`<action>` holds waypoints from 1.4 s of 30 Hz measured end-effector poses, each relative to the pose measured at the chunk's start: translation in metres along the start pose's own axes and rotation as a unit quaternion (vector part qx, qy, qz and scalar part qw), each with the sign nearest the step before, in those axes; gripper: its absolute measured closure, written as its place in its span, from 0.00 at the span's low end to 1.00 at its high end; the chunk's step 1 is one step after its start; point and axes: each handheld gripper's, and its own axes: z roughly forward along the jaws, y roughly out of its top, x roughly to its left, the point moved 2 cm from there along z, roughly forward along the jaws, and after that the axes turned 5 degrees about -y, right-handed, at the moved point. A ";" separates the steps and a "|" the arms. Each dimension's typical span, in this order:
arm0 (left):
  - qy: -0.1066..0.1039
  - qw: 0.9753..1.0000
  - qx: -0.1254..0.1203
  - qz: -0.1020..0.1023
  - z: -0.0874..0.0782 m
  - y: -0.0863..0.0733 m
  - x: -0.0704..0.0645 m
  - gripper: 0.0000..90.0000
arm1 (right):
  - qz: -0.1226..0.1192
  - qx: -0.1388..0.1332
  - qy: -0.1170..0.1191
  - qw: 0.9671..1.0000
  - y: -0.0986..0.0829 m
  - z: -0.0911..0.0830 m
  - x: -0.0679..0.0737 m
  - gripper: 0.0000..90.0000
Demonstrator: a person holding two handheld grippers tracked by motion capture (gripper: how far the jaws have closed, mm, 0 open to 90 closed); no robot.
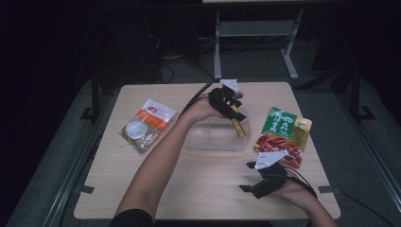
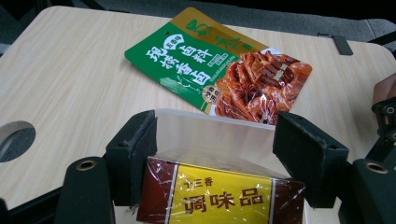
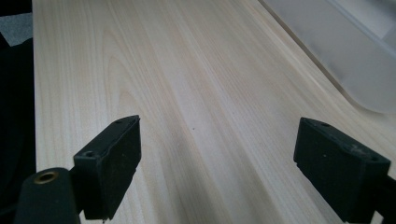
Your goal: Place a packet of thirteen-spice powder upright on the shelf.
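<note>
Left tongs hold yellow packet over clear tub, seemingly.

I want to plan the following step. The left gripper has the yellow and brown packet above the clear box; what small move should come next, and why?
Probably lower the left gripper a little and open it: the seasoning packet sits between its jaws, over the clear box, not yet inside.

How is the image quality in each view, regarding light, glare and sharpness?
High view: surroundings very dark, the wooden table evenly lit, detail soft. Left gripper view: sharp, with glare on the wrap of the yellow-labelled packet between the left tongs, and on the green spice pouch. Right gripper view: the right tongs look sharp, while the translucent container is blurred.
</note>
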 end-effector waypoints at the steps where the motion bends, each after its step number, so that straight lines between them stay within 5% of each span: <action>1: -0.001 1.000 -0.002 -0.002 0.000 0.000 0.000 0.33 | 0.000 0.000 0.000 1.000 0.000 0.000 0.000 0.16; 9: 0.000 1.000 -0.026 -0.004 -0.003 0.005 -0.002 0.33 | 0.000 0.002 0.000 1.000 0.000 0.000 0.000 0.16; 19: 0.009 1.000 -0.014 -0.002 -0.019 0.001 -0.014 0.29 | 0.004 0.003 -0.002 1.000 -0.002 0.000 -0.002 0.16; 23: 0.006 0.999 -0.030 -0.010 -0.031 -0.006 -0.026 0.29 | 0.003 0.002 -0.007 1.000 -0.001 0.000 -0.003 0.16; 32: 0.024 1.000 -0.005 -0.009 -0.054 -0.026 -0.056 0.26 | 0.007 0.010 -0.014 1.000 -0.002 0.003 -0.005 0.16; 42: 0.045 0.998 0.001 -0.036 -0.076 -0.072 -0.099 0.25 | 0.023 0.008 -0.033 0.999 -0.006 -0.004 -0.010 0.17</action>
